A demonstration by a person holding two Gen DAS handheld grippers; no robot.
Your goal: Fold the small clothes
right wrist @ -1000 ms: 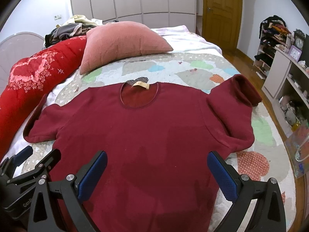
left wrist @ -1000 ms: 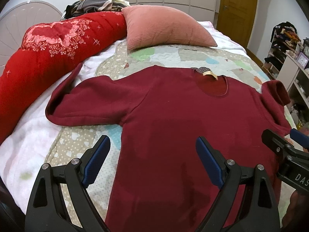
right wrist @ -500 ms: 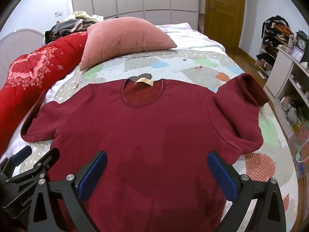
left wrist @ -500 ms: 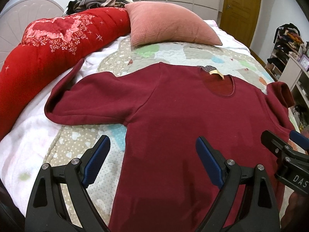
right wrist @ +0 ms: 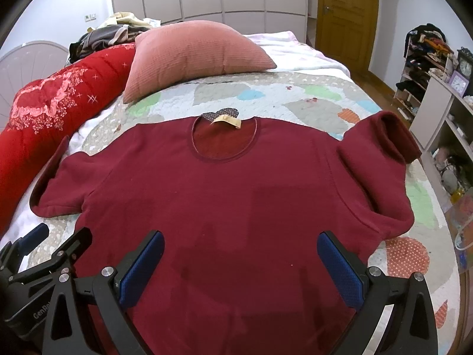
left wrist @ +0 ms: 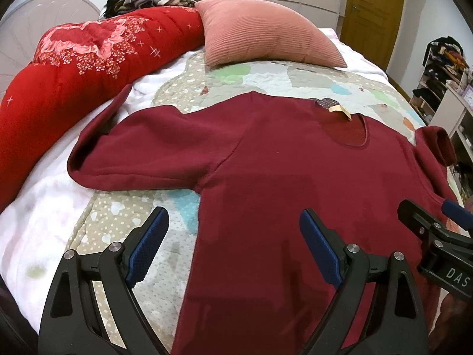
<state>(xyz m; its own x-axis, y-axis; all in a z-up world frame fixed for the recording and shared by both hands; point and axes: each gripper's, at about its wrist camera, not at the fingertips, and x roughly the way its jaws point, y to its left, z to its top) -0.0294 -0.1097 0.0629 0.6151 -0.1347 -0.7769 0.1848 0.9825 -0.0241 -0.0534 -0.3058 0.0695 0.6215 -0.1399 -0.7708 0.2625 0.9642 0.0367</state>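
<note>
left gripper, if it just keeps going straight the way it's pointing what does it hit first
Most likely the dark red top lying flat on the quilt. The left gripper is open and empty, angled down over the top's left edge; depth is hard to judge.

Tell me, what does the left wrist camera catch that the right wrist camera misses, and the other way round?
Only the left wrist view shows the right tongs poking in from the side. Only the right wrist view shows the clocks on the shelf, the orange dotted patch on the quilt, and the left tongs, jaws apart. Both show the dark red sweater spread flat, the pink pillow, the red quilt roll and the wooden door.
</note>
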